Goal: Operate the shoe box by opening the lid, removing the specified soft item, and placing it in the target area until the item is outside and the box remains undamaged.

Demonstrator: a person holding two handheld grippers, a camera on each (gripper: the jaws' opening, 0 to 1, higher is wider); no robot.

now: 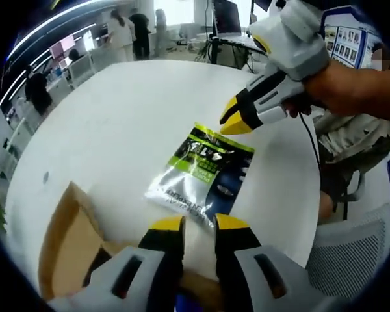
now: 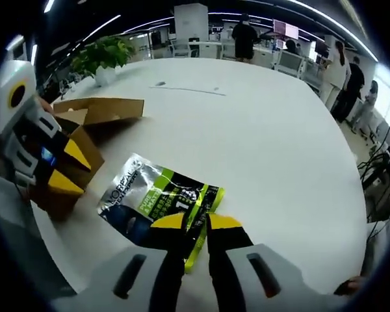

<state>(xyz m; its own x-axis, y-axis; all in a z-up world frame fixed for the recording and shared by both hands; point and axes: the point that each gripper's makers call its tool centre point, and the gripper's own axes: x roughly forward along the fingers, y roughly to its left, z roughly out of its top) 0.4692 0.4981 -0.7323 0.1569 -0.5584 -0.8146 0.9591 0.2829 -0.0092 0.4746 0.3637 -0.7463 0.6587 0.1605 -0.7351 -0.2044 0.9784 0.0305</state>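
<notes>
A silver, green and black soft pouch lies flat on the white round table, beside an open brown cardboard box. In the left gripper view my left gripper hovers over the pouch's near edge, its jaws slightly apart with nothing between them. My right gripper comes in from the right, its tips at the pouch's far edge. In the right gripper view the pouch has its green edge running between the nearly closed jaws of my right gripper. My left gripper hangs over the box.
A person's arm holds the right gripper. A grey mesh chair stands by the table's edge. A potted plant sits at the table's far side. Desks, monitors and several people fill the office behind.
</notes>
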